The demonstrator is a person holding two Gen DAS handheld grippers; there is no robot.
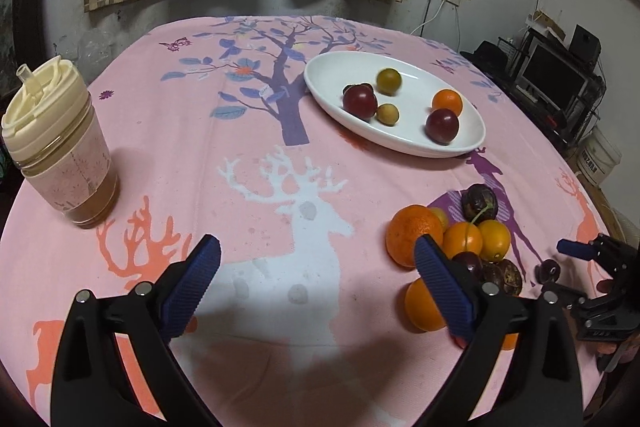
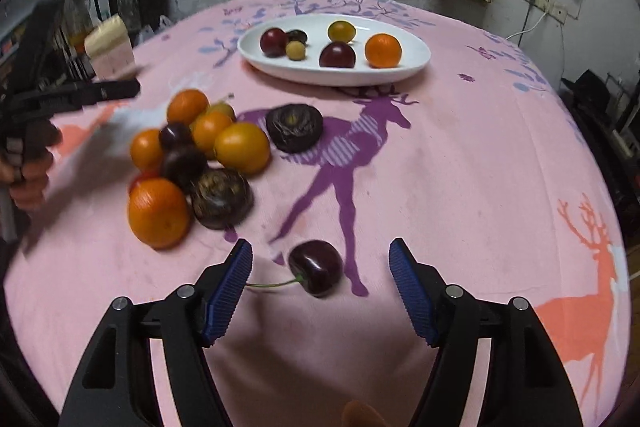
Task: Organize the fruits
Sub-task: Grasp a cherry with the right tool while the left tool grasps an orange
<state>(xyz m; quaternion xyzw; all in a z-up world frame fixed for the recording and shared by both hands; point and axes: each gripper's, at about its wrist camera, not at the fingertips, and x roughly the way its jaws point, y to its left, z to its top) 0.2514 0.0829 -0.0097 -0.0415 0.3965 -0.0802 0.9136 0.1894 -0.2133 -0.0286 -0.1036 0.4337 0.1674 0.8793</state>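
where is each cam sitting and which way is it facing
Left wrist: rides the left gripper, looking forward and down across the pink tablecloth at the white plate and cup; its own open fingers show, with the right gripper at right.
Right wrist: rides the right gripper, looking down at a cherry between its open fingers; the left gripper and a hand show at left.
Shared: the plate, the loose fruit pile, the tablecloth.

Both cameras look down, close over the pink tablecloth (image 1: 248,131). Both see the white plate (image 1: 332,67) (image 2: 416,47).
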